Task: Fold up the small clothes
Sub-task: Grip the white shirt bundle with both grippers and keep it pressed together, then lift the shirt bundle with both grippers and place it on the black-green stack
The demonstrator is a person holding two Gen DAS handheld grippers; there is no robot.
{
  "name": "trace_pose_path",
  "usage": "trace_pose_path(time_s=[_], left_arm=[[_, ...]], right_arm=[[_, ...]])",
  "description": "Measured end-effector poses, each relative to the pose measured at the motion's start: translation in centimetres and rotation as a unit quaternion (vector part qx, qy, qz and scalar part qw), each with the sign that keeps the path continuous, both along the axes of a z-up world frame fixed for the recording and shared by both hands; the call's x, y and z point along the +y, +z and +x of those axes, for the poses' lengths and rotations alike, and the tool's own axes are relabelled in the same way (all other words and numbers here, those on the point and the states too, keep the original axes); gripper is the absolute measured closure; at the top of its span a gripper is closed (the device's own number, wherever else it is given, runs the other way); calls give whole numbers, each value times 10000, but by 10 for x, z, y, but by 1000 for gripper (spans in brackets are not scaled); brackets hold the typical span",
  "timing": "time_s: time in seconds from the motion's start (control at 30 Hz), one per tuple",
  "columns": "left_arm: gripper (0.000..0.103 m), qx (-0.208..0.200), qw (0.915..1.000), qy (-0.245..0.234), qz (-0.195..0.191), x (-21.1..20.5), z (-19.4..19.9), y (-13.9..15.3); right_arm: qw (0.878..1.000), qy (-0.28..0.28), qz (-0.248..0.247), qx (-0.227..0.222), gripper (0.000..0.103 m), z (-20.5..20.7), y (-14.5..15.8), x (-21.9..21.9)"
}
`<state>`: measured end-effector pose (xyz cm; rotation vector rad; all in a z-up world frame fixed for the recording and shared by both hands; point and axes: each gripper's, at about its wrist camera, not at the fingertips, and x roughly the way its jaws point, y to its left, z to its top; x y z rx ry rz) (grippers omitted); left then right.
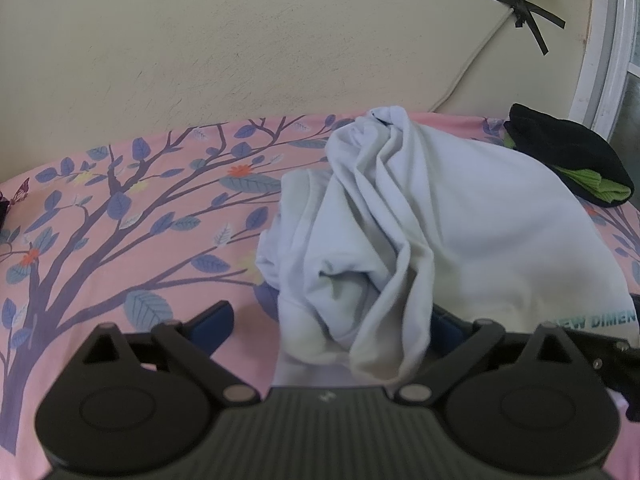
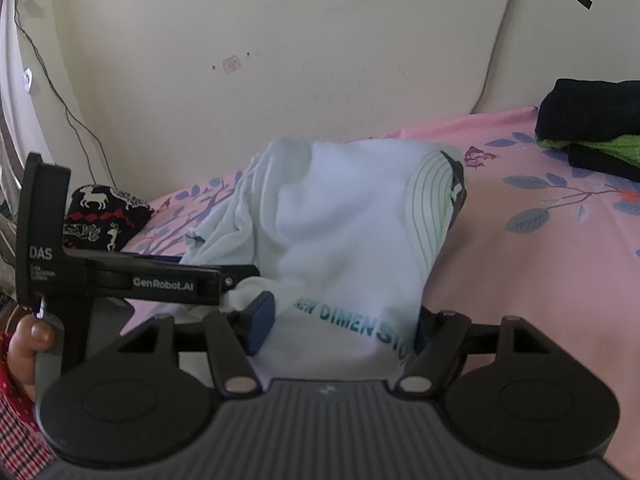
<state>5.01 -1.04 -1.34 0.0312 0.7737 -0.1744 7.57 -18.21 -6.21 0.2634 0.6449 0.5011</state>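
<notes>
A crumpled pale white shirt (image 1: 420, 216) with teal lettering lies bunched on the pink floral bedsheet (image 1: 120, 216). It also shows in the right wrist view (image 2: 340, 232). My left gripper (image 1: 328, 324) is open, its blue pads wide apart, with a fold of the shirt lying between them. My right gripper (image 2: 340, 320) is open too, with the lettered hem of the shirt between its pads. The left gripper's body (image 2: 120, 276) shows at the left of the right wrist view, beside the shirt.
A folded black and green garment (image 1: 572, 156) lies at the far right by the wall, and shows in the right wrist view (image 2: 592, 128). A dark patterned garment (image 2: 104, 216) lies far left. The wall (image 1: 280, 40) borders the bed's far edge.
</notes>
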Motion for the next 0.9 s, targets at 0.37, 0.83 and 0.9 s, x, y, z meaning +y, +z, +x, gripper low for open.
trace_pose_path(time_s=[0.37, 0.83, 0.9], left_arm=[[4, -17, 10000, -5, 22, 0, -1, 0], [22, -92, 9997, -214, -40, -3, -5, 1], [30, -90, 9995, -269, -105, 0, -5, 3]], right_arm=[[10000, -2, 4, -2, 33, 0, 0, 0], [9998, 74, 111, 132, 32, 12, -1, 3], [9999, 98, 48, 120, 32, 16, 0, 8]])
